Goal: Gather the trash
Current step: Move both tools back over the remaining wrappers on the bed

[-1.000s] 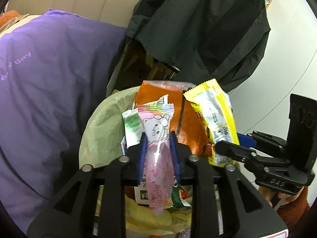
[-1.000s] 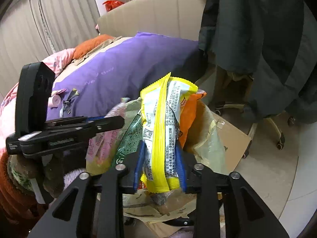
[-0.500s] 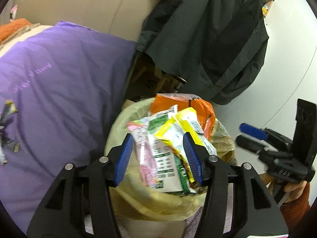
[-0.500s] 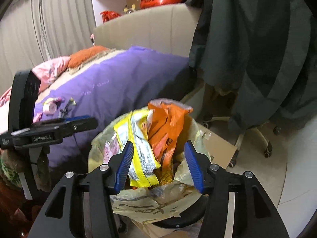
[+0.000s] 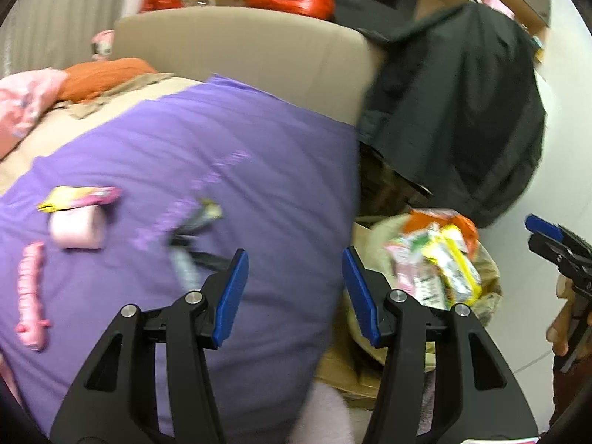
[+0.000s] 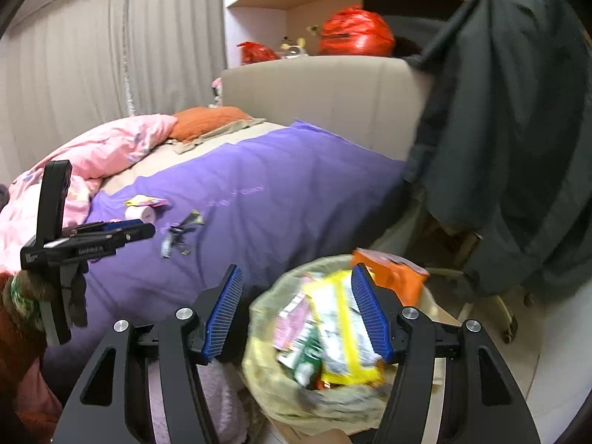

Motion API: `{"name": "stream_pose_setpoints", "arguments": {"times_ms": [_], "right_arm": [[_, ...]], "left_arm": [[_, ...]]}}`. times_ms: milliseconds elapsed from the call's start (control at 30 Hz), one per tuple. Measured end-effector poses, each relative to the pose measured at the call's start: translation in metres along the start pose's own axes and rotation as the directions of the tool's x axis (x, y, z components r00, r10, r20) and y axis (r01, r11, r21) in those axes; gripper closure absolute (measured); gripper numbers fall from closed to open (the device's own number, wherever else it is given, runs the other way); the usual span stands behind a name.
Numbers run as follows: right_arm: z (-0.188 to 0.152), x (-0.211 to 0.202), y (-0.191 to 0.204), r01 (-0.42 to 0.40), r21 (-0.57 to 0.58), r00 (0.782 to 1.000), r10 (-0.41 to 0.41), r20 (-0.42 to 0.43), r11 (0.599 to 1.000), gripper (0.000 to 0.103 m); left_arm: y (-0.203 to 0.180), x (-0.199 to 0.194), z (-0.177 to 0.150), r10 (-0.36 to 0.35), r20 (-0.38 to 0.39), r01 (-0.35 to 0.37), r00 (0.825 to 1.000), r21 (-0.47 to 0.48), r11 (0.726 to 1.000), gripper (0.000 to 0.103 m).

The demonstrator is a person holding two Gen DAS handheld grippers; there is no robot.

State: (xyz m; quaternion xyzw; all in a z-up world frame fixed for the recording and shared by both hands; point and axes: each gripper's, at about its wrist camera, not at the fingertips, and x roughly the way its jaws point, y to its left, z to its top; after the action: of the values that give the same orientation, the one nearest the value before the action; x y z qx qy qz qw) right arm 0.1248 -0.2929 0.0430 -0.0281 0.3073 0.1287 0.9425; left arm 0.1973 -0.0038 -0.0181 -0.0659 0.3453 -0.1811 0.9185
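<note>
Both tools are spread wide and hold nothing: the left tool (image 5: 294,288) points out over the purple duvet (image 5: 222,170), while the right tool (image 6: 296,310) hangs over the lined trash bin (image 6: 266,381), which is heaped with snack wrappers (image 6: 336,333). Remaining trash lies on the duvet, ahead and to the left of the left tool, so that tool looks the nearer one. Closest is a crumpled dark wrapper (image 5: 192,236), blurred, its long axis running roughly away from the tool and slightly leftward. Further left sit a pink tissue roll (image 5: 76,227) with a yellow-and-pink wrapper (image 5: 79,198) touching its far side, and a long pink packet (image 5: 31,296) lying lengthwise near the duvet's near-left part. Nothing stands between the left tool and the dark wrapper. Off to the right, beside the bed, the bin (image 5: 488,259) stays within short reach, under a dark jacket (image 5: 462,111) draped over a chair.
</note>
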Motion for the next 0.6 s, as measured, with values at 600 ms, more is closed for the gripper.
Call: {"name": "stream_pose_setpoints", "arguments": {"times_ms": [600], "right_arm": [[0.021, 0.121, 0.125, -0.154, -0.149, 0.987, 0.144, -0.073, 0.977, 0.045]], "left_arm": [[0.246, -0.067, 0.004, 0.204, 0.081, -0.152, 0.976, -0.42, 0.895, 0.041]]}}
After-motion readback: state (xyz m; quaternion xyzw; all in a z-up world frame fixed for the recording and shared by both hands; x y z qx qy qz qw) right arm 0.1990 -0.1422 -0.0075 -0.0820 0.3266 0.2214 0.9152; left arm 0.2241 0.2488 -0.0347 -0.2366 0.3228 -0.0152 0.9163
